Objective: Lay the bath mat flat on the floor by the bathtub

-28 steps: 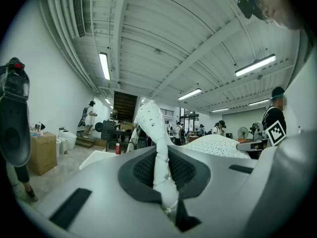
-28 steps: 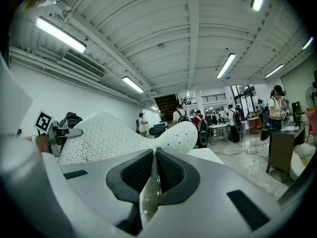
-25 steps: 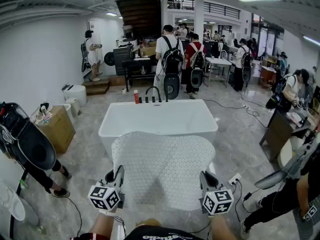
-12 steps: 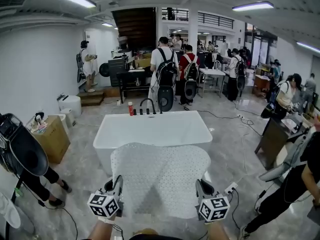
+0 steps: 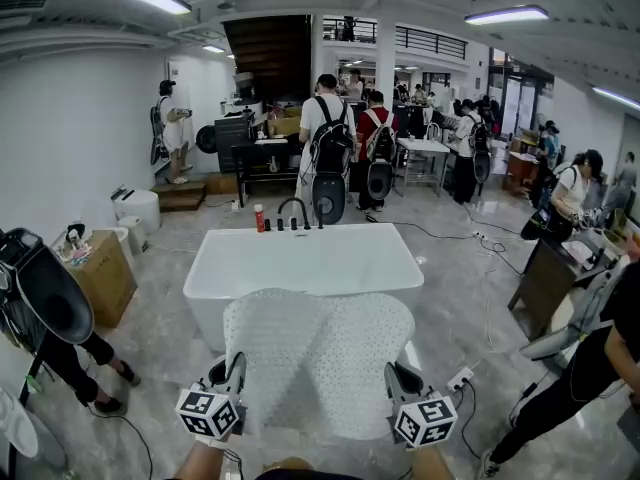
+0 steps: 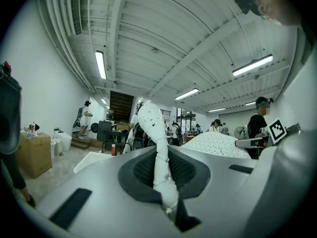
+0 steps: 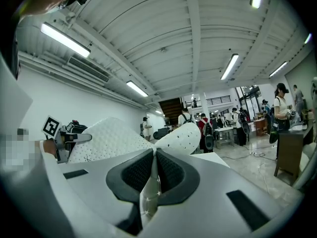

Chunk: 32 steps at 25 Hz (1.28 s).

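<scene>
Grey marbled floor (image 5: 470,298) ran through a big, bright hall with strip lights overhead. Nearest, at 7 o'clock in the head view, the left hand-held gripper (image 5: 237,366) was clenched on one near corner of the bath mat (image 5: 320,353). Its own view showed the white edge bunched into a tight roll between the dark pads. At 5 o'clock the right hand-held gripper (image 5: 396,376) was likewise clamped on the other near corner, with a thin fold of mat squeezed between its jaws.

Between the two, the white dotted mat was held spread in the air, off the floor, with a soft crease down its middle. Its rounded far edge overlapped the near rim of the bathtub (image 5: 300,260) in the head view. Whether it touched the rim could not be told.

Just beyond, toward 12 o'clock, the white tub stood crosswise, with a black tap (image 5: 294,211) and a small red bottle (image 5: 259,218) at its far rim. A white power strip (image 5: 460,378) lay on the floor at 4 o'clock of the mat. A cardboard box (image 5: 105,273) sat at 9 o'clock, by the white wall.

Farther off, at 12 o'clock, people with backpacks (image 5: 330,138) stood facing away, near a dark worktop (image 5: 262,151).
</scene>
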Each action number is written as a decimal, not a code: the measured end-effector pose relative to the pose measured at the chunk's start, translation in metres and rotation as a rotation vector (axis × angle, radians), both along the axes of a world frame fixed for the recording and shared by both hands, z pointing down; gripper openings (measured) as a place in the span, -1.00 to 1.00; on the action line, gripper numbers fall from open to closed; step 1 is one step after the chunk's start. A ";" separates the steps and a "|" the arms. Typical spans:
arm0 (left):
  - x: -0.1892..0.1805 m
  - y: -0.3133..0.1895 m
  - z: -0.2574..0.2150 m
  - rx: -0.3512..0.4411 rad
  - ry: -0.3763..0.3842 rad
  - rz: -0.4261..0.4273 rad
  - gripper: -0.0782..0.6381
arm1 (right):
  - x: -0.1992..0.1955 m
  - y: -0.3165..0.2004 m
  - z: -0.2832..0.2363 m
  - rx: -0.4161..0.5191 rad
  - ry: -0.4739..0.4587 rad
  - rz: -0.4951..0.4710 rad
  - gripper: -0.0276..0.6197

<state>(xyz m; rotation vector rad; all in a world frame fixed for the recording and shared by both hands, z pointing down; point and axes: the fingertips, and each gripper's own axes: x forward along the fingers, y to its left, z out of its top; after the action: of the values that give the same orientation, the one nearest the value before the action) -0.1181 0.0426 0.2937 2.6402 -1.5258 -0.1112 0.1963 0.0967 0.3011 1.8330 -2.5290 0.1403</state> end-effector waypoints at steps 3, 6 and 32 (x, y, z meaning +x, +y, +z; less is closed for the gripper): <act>0.001 0.001 -0.004 0.016 -0.002 0.006 -0.71 | 0.000 -0.003 -0.004 0.013 0.004 0.009 -0.79; 0.001 0.002 -0.003 0.025 -0.014 0.022 -0.71 | -0.005 -0.005 -0.004 0.019 0.015 -0.003 -0.79; -0.025 -0.062 -0.013 -0.003 -0.002 0.041 -0.70 | -0.038 -0.066 -0.024 -0.006 0.008 -0.075 -0.78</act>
<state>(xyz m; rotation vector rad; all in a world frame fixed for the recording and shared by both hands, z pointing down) -0.1429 -0.0191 0.2804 2.6682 -1.4702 -0.1039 0.1582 0.0307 0.2773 1.7301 -2.5842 0.1384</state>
